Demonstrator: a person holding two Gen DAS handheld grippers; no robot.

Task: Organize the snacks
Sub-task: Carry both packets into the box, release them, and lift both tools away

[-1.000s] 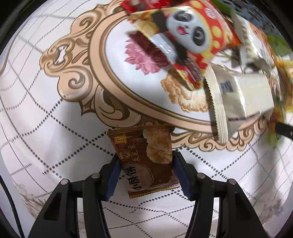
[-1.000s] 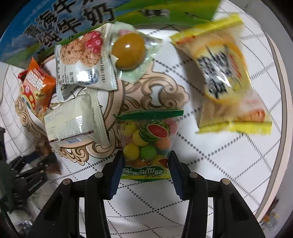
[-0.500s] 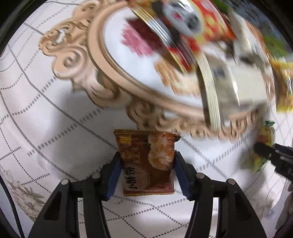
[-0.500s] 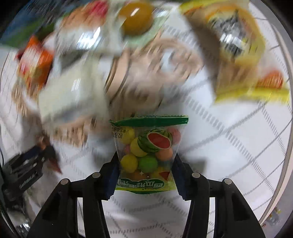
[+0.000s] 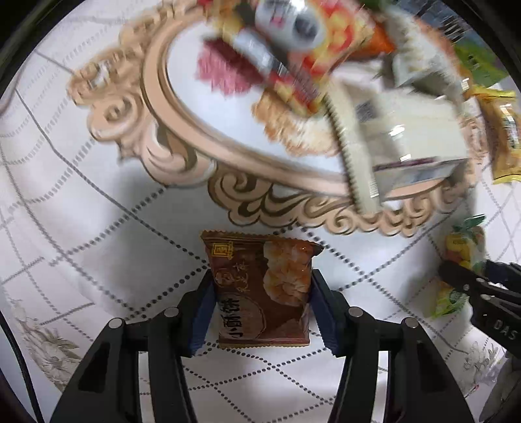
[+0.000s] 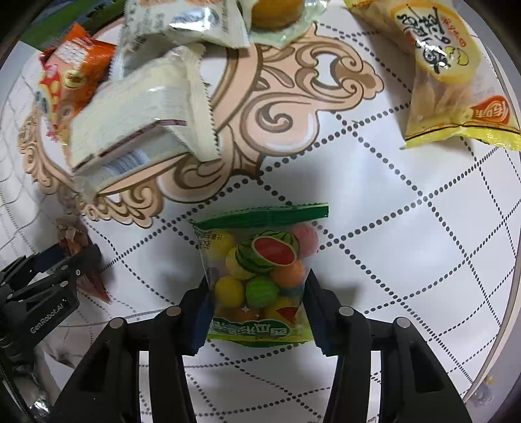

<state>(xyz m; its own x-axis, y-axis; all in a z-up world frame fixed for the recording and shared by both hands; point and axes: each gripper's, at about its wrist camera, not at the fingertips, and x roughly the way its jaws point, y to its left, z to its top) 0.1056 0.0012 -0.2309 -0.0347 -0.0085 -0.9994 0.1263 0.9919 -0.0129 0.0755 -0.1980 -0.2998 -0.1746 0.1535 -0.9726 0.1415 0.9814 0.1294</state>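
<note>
My left gripper (image 5: pixel 260 309) is shut on a brown biscuit packet (image 5: pixel 260 286) and holds it above the white patterned tablecloth (image 5: pixel 81 227). My right gripper (image 6: pixel 257 306) is shut on a clear fruit-candy bag with a green top (image 6: pixel 260 266), held over the cloth. Each gripper shows in the other's view: the right one at the right edge (image 5: pixel 469 283), the left one at the left edge (image 6: pixel 65 263). Other snacks lie beyond: a white packet (image 6: pixel 136 120), an orange-red packet (image 6: pixel 68 78), a yellow bag (image 6: pixel 443 71).
A blurred panda-print packet (image 5: pixel 309 39) and the white packet (image 5: pixel 403 143) lie on the ornate gold-framed centre of the cloth. A packet holding a round yellow item (image 6: pixel 276 13) sits at the top. The round table's rim (image 6: pixel 511 227) runs down the right.
Both grippers have pulled back from the snack pile, each still holding its packet. The pile now sits farther up in both views, and the two grippers are closer to each other.
</note>
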